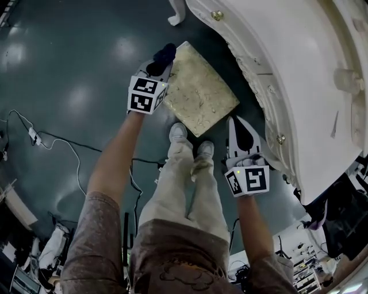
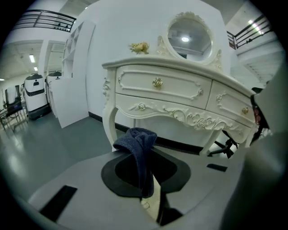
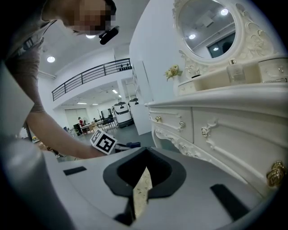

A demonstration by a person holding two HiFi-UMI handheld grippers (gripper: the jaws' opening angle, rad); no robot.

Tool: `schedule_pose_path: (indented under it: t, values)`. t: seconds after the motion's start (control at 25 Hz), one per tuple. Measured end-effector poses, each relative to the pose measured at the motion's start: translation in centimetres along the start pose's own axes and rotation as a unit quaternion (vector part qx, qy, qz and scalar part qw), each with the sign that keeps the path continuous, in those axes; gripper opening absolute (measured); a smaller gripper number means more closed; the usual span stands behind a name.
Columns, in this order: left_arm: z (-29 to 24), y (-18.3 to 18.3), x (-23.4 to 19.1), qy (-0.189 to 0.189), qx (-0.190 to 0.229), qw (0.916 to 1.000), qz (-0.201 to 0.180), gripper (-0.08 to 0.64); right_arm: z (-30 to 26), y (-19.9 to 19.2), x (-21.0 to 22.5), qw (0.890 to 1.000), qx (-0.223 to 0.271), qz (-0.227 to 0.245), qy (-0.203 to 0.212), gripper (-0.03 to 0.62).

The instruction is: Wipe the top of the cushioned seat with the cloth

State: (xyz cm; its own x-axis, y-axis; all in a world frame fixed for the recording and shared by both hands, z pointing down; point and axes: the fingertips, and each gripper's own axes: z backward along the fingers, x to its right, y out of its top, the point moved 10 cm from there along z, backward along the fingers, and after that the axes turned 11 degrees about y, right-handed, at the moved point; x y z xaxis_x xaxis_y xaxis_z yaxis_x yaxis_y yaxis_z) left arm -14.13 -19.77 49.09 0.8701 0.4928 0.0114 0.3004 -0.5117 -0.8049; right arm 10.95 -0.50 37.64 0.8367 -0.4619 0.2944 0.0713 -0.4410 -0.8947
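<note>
The cushioned seat (image 1: 198,95), a beige patterned square, stands on the dark floor in front of my feet. My left gripper (image 1: 158,64) hovers at the seat's far left edge, shut on a dark blue cloth (image 1: 164,54) that bunches up past its tips. In the left gripper view the cloth (image 2: 139,148) droops over the closed jaws. My right gripper (image 1: 237,123) is shut and holds nothing, just off the seat's near right corner. Through the slit in its jaws, the right gripper view shows a sliver of the seat (image 3: 140,193).
A white carved dressing table (image 1: 299,86) with gold knobs curves along the right, close beside the seat. One table leg (image 1: 175,14) stands just beyond the seat. My shoes (image 1: 178,133) touch the seat's near edge. Cables (image 1: 52,143) trail over the floor at left.
</note>
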Motion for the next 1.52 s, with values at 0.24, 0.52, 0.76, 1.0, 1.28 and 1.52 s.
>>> schedule_pose_path:
  t: [0.24,0.52,0.76,1.0,1.28,1.52]
  values:
    - [-6.6,-0.5,-0.5,-0.021,-0.053,0.9961,-0.067,0.061,-0.9,-0.6,0.9,1.0,-0.014,-0.005,0.002,-0.002]
    - [-11.9,-0.8,1.3,-0.052,-0.128,0.9862,-0.09,0.061,-1.5,-1.6,1.8,1.0,-0.028,-0.007,0.008,-0.002]
    - [-13.4,-1.6,3.1,-0.053,-0.159,0.9846,-0.05,0.061,-0.9,-1.8,2.3,0.999,-0.036,-0.011,0.01,-0.002]
    - [-12.5,-2.4,6.4,-0.085,-0.143,0.9845,-0.057,0.061,0.3,-2.1,3.4,0.999,-0.036,-0.013,0.009,-0.002]
    - [-11.1,-3.2,10.3,-0.116,-0.146,0.9797,-0.074,0.061,2.3,-2.6,3.4,0.999,-0.035,-0.015,0.0,-0.002]
    - [-9.9,-4.1,13.5,-0.136,-0.148,0.9765,-0.079,0.061,4.2,-3.3,3.3,0.999,-0.031,-0.019,-0.01,-0.002]
